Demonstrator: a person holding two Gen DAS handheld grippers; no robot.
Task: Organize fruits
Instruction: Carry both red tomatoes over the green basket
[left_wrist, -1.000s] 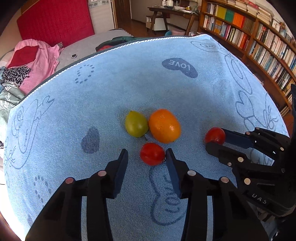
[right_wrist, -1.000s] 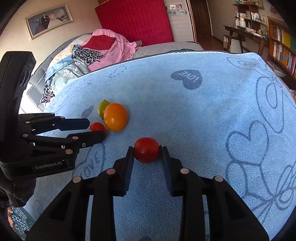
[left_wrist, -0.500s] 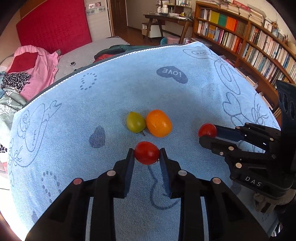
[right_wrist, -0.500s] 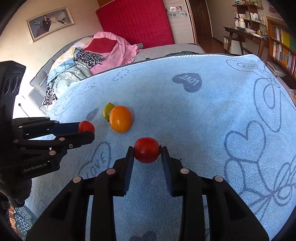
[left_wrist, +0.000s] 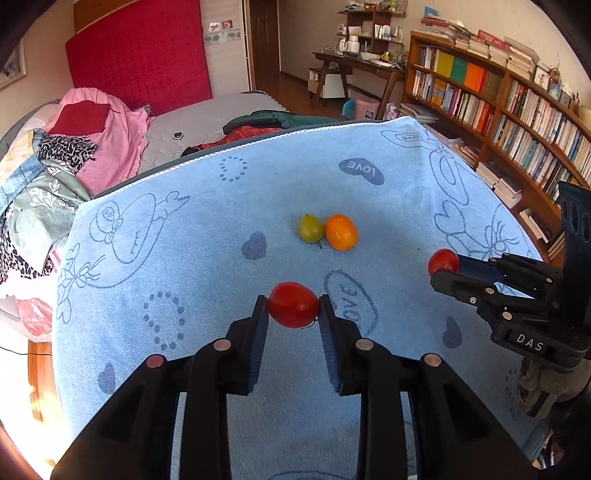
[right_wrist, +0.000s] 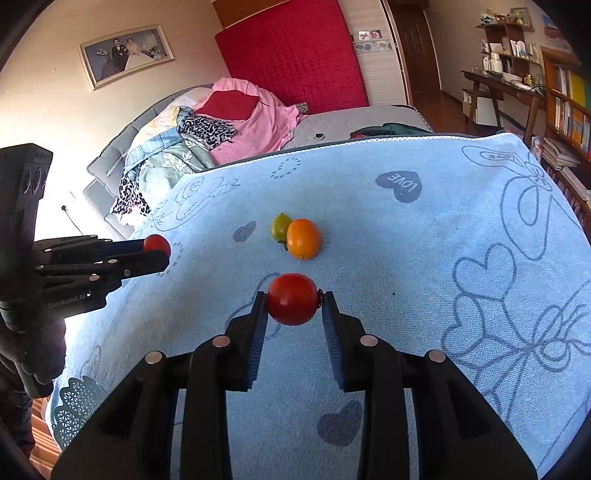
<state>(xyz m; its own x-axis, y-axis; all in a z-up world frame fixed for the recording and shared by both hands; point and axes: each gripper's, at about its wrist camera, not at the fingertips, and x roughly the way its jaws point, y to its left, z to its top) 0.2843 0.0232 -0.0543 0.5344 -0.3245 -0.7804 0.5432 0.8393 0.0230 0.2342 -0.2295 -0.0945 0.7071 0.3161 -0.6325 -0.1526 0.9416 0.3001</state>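
Note:
My left gripper (left_wrist: 292, 306) is shut on a red tomato (left_wrist: 291, 304) and holds it above the blue towel (left_wrist: 221, 221). My right gripper (right_wrist: 293, 301) is shut on a second red tomato (right_wrist: 292, 299), also lifted off the towel. Each gripper shows in the other's view: the right one (left_wrist: 443, 264) at the right, the left one (right_wrist: 159, 245) at the left, each with its tomato. An orange fruit (left_wrist: 341, 232) and a green fruit (left_wrist: 311, 228) lie touching each other in the middle of the towel; they also show in the right wrist view, orange (right_wrist: 303, 239) and green (right_wrist: 279, 227).
The towel covers a table whose far edge (left_wrist: 258, 142) borders a bed with piled clothes (left_wrist: 92, 140). Bookshelves (left_wrist: 498, 110) stand to the right. A wooden desk (left_wrist: 362, 70) stands at the back.
My left gripper closed on the red tomato that lay in front of the orange fruit and lifted it back from the pair. The right gripper kept its tomato and rose a little.

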